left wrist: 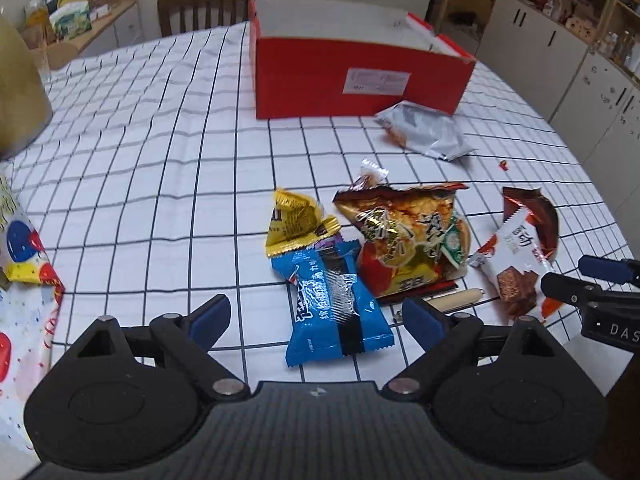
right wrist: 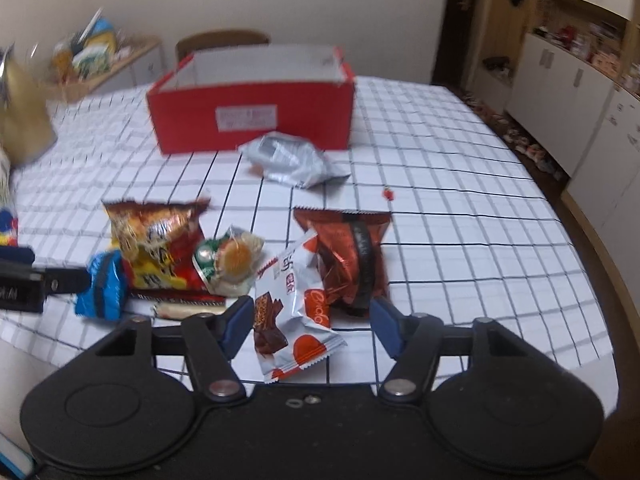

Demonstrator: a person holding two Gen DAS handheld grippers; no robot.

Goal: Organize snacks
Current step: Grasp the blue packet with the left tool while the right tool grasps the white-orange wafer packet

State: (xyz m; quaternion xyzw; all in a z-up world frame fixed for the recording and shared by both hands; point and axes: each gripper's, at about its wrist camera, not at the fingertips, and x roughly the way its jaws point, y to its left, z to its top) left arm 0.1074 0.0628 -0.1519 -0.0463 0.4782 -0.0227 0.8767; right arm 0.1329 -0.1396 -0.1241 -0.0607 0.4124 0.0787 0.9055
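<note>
A red open box [left wrist: 352, 76] stands at the far side of the checked table; it also shows in the right wrist view [right wrist: 252, 116]. Snack packs lie in front of it. My left gripper [left wrist: 316, 320] is open, with the blue pack [left wrist: 332, 304] between its fingers, not gripped. A yellow pack [left wrist: 298, 220] and a red-yellow bag [left wrist: 404, 236] lie beyond. My right gripper [right wrist: 312, 322] is open around the white-orange pack [right wrist: 292, 312]. A dark red pack [right wrist: 348, 256] lies behind it. A silver pack [right wrist: 288, 160] lies by the box.
The right gripper [left wrist: 592, 288] shows at the right edge of the left wrist view. A colourful gift bag [left wrist: 20, 280] stands at the left. A wooden chair [left wrist: 208, 8] is behind the table. White cabinets [right wrist: 580, 92] line the right.
</note>
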